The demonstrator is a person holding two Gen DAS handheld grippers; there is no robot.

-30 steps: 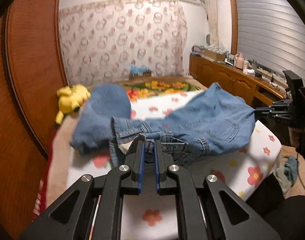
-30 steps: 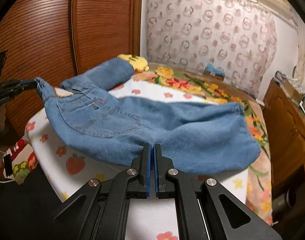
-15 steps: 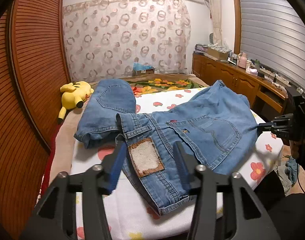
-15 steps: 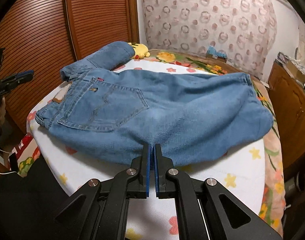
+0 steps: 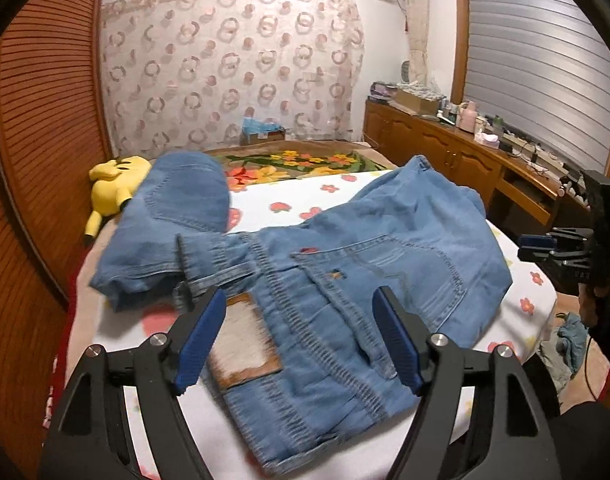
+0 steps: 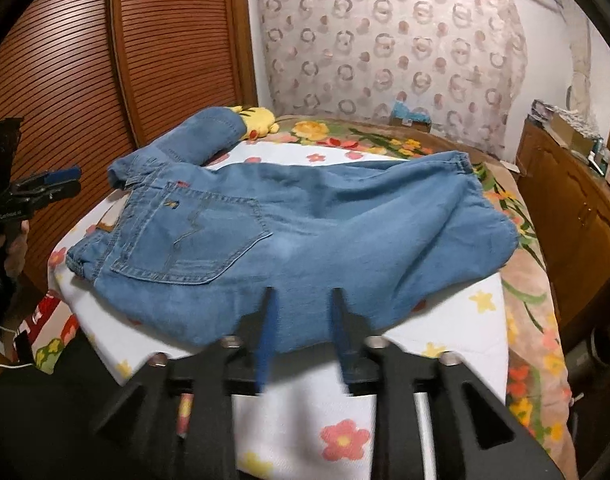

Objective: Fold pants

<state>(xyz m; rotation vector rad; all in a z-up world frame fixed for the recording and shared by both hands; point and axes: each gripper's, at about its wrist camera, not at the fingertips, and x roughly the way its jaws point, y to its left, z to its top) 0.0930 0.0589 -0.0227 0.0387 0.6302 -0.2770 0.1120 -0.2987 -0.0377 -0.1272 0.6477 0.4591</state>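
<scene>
Denim pants (image 5: 345, 280) lie folded on floral bedsheet (image 6: 345, 412); left gripper (image 5: 301, 340) and right gripper (image 6: 303, 332) both released, grasping nothing.

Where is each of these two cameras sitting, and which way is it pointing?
Left wrist: rides the left gripper, facing across the bed over the jeans' waistband; its open blue-padded fingers show, with the right gripper at the right edge.
Right wrist: rides the right gripper, facing the jeans from the seat side; its open fingers show, with the left gripper at the left edge.
Shared: jeans, yellow plush toy, patterned curtain.
</scene>
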